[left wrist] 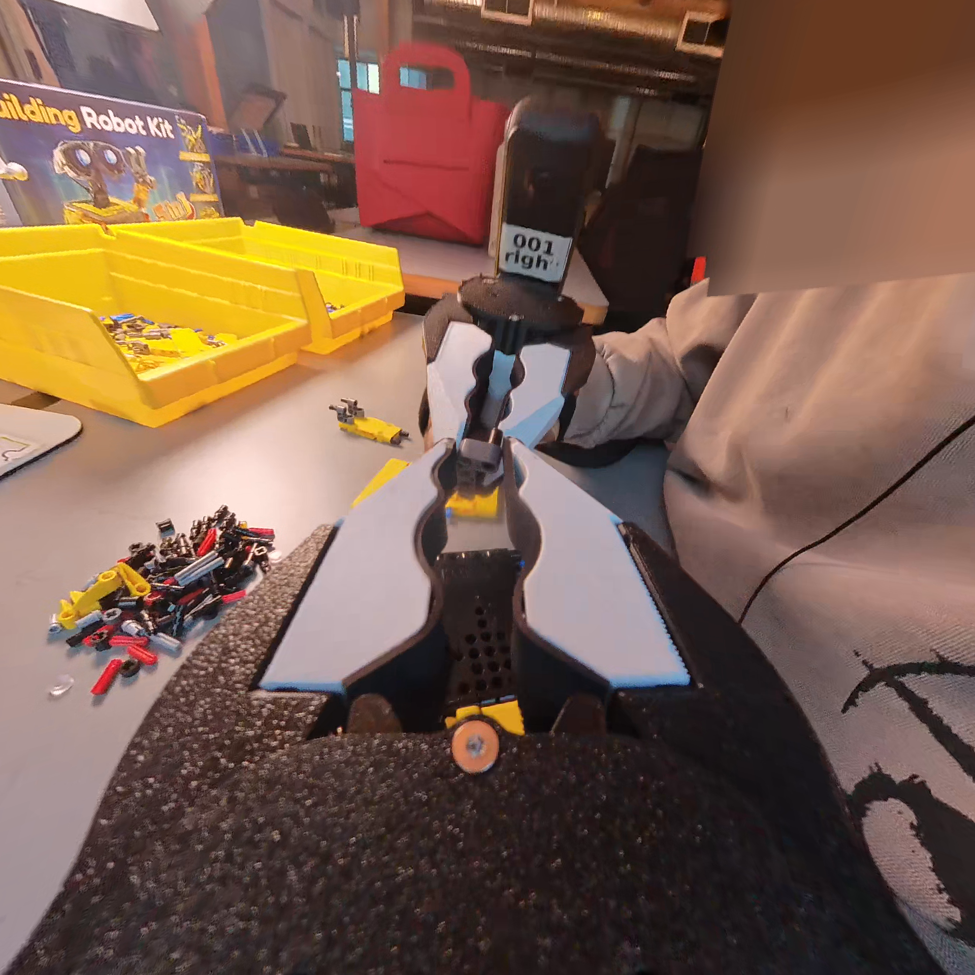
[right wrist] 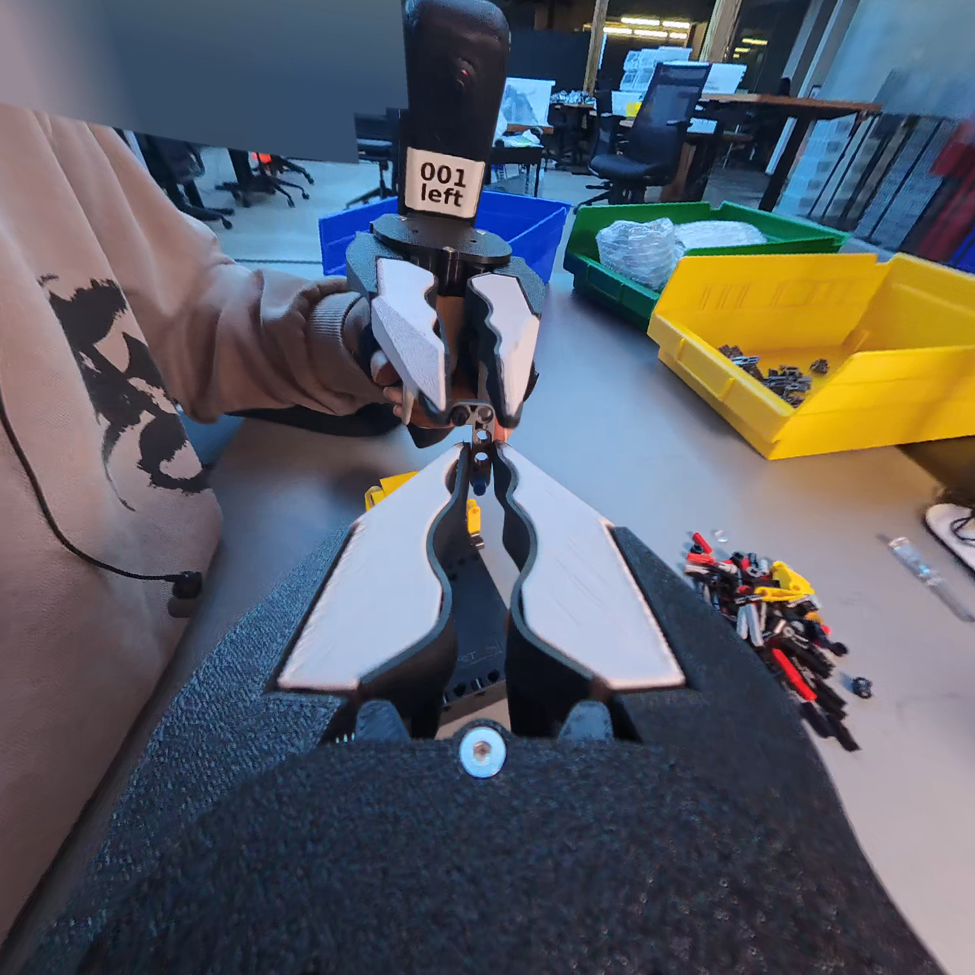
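I had my left gripper and right gripper both pinched nearly closed on one small grey connector piece mid-frame above the table, where any twist risked popping it loose.

place: open-plan office used as workshop | signs: black swivel chairs and long wooden tables behind | exposed ceiling ducts | grey desk with yellow parts bins, green bin, blue bin, loose building-kit pieces
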